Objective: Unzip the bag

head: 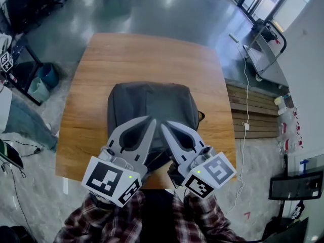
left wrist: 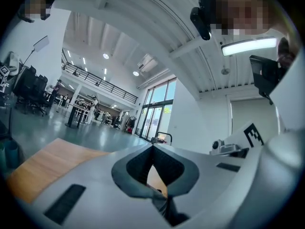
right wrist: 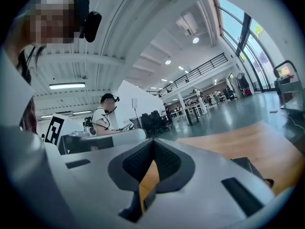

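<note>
Two hand-held grippers are hovering over the near half of the dark grey bag in the head view. The bag is lying flat on the wooden table, closer to the person's edge than to the far one. The left hand-held gripper and the right hand-held gripper are pointing away from the person, their tips nearly side by side above the bag's middle. Plaid sleeves are showing below the bag, behind the left marker cube and the right marker cube. Off to the bag's far right, a white cart is standing on the floor.

Looking along the left hand-held gripper in its own view, the jaws are meeting at the tips and gripping nothing. A sliver of light wood is showing through the gap behind them. The table is stretching away to the left, and tall windows are standing in the distance.

Turning to the right gripper view, the right hand-held gripper is likewise closed, its jaws touching at the tips with only wood showing through the opening. A dark corner of the bag is peeking out at the lower right, lying on the table. A seated person is visible far beyond the bag.
</note>
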Action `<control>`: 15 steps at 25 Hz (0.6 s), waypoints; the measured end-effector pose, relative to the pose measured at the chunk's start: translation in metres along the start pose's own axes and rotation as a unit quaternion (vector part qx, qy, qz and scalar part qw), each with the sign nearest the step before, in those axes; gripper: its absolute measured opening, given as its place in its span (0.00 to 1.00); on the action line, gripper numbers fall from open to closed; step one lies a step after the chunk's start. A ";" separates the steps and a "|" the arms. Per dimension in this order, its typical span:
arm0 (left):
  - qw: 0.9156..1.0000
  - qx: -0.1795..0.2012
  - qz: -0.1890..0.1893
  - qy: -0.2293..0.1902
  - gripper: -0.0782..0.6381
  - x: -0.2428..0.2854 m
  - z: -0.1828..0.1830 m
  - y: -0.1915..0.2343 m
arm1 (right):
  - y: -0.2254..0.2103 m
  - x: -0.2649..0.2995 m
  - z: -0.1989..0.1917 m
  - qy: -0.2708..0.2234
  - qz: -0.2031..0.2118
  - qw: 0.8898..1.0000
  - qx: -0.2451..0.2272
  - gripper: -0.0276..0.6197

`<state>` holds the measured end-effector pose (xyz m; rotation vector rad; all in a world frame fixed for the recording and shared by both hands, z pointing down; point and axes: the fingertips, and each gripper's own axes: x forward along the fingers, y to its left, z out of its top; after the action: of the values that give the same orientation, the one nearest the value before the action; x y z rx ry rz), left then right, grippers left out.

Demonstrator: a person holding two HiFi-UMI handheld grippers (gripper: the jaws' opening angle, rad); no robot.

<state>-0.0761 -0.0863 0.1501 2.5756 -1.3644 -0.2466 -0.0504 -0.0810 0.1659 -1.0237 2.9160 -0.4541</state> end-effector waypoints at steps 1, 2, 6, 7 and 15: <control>1.000 0.001 0.001 0.000 0.12 0.000 0.001 -0.001 | 0.000 -0.001 0.001 -0.001 0.001 1.000 -0.001 0.06; 1.000 0.002 0.003 -0.001 0.12 0.001 0.001 -0.001 | -0.001 -0.002 0.002 -0.002 0.002 1.000 -0.002 0.06; 1.000 0.002 0.004 0.000 0.12 0.003 0.004 -0.001 | -0.002 -0.001 0.008 -0.007 0.003 1.000 -0.003 0.06; 1.000 0.002 0.004 0.000 0.12 0.002 0.004 -0.002 | -0.001 -0.001 0.009 -0.008 0.003 1.000 -0.003 0.06; 1.000 0.006 0.005 0.005 0.12 0.005 0.002 -0.006 | -0.003 -0.001 0.009 -0.005 0.011 1.000 0.005 0.06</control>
<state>-0.0696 -0.0872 0.1463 2.5765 -1.3790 -0.2241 -0.0472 -0.0850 0.1583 -0.9901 2.9096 -0.4612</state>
